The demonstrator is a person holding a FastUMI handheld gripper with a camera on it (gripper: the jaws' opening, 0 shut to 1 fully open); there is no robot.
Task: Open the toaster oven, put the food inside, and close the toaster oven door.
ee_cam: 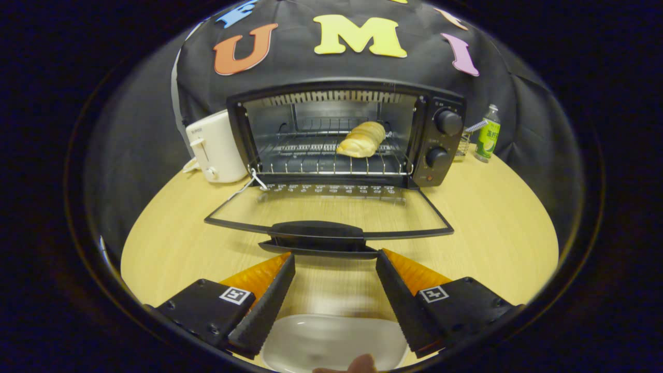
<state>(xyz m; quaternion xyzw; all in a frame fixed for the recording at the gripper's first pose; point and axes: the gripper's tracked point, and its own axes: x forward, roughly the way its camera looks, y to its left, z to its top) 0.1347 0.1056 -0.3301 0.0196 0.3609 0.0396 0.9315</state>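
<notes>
Toaster oven (342,134) door (331,212) down flat — bread roll (362,139) on rack.

The hand-held two-finger gripper (335,259) has wedge-shaped fingers with finely ribbed inner faces. Each finger sits on a blocky black mount with small screws and a square black-and-white marker, at seven and five o'clock.

Your gripper (335,259) fingers gape empty just short of the toaster oven (346,134) door handle (317,234); bread (362,139) sits on the rack, door down.
</notes>
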